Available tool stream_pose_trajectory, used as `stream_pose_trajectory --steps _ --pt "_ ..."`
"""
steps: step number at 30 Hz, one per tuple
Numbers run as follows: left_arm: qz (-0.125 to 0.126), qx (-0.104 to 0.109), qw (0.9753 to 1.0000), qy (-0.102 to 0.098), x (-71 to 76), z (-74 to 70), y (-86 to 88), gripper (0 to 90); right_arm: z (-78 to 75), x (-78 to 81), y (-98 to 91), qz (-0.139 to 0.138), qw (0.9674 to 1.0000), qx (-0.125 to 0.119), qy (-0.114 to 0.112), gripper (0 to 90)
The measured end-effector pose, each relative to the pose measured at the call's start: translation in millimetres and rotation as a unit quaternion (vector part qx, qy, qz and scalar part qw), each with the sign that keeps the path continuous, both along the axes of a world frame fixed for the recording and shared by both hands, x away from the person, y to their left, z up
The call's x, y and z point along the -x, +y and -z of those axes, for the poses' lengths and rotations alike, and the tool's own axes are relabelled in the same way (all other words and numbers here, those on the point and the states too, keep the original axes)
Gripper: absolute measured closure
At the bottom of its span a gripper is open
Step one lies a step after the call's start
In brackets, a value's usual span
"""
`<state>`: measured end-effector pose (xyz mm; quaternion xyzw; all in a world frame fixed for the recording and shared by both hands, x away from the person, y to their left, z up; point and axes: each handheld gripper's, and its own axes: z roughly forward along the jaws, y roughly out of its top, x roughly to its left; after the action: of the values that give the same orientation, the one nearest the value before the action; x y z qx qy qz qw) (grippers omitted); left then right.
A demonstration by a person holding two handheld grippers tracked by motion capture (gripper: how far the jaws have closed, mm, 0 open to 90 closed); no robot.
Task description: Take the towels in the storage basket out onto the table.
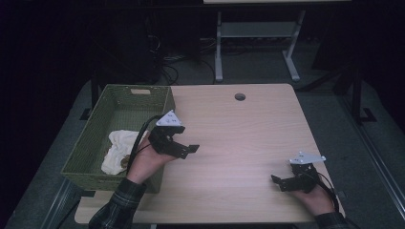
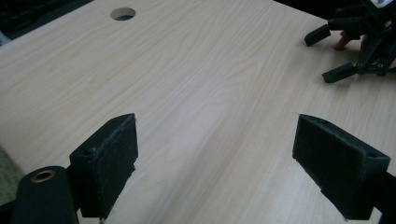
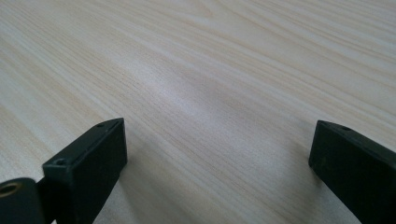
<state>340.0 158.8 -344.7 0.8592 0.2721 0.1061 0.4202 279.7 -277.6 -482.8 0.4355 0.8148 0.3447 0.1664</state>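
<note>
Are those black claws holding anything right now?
No, nothing. The left gripper and the right gripper both stand open over the bare table. The cloth lies in the green basket, untouched.

No legible text, labels, brands or numbers in any view. The grey plate [image 1: 169, 119] on the left gripper [image 1: 185, 145] carries a few small dark marks, too small to read; same for the plate [image 1: 306, 158] on the right gripper [image 1: 282, 182]. Worktop [image 1: 239, 138] and basket [image 1: 98, 138] unmarked.
</note>
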Motion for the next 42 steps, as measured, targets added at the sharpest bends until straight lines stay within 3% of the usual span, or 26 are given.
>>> stream_pose_trajectory --steps 15,22,33,42 --pt "-0.023 -0.001 0.9997 0.003 -10.1 -13.2 39.5 13.5 0.0 0.0 0.1 0.000 1.0000 0.000 0.000 3.8" --pt "-0.051 -0.006 0.9987 -0.002 -13.2 -18.1 65.0 13.9 0.0 0.0 0.1 0.000 1.0000 0.000 0.000 3.8" --pt "-0.097 -0.014 0.9951 -0.004 -18.0 -22.6 110.1 15.6 0.0 0.0 0.0 0.000 1.0000 0.000 0.000 3.8" --pt "-0.129 -0.030 0.9912 0.000 -23.5 -10.5 140.3 19.9 0.0 0.0 0.0 0.000 1.0000 0.000 0.000 3.8"
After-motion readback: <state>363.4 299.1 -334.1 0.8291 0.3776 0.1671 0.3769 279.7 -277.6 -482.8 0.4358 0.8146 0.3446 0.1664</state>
